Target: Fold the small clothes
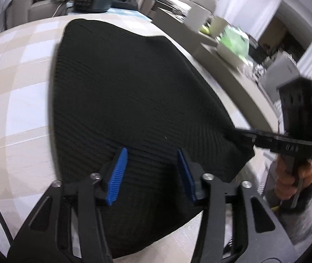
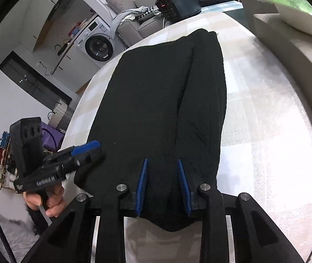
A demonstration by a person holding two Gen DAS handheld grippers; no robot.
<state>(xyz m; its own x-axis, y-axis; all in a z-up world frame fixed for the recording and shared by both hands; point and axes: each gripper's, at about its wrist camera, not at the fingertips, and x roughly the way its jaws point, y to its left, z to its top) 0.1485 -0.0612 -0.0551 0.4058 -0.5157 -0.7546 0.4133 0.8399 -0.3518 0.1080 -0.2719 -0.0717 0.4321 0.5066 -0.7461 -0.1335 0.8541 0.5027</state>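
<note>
1. A lived-in room: a washing machine (image 2: 99,45) against the far wall, a sofa heaped with laundry behind, and in the middle a round surface (image 2: 265,114) under a pale checked cloth, with a dark keypad device (image 2: 178,5) at its far edge.
2. The black knit garment (image 2: 156,100) lies lengthwise on that surface, one long side already turned in on itself, so a raised ridge runs down it. I take that as a first fold made to narrow it.
3. The right gripper (image 2: 162,186) sits low over the near hem, its blue pads part-way apart with cloth bunched between them. Whether they actually pinch it I cannot tell.
4. The left gripper (image 1: 151,173) hovers above the near part of the garment, jaws clearly apart and nothing in them, probably lining up for the next edge to lift.
5. Both point steeply downward, side by side, which suits taking the near end together.
</note>
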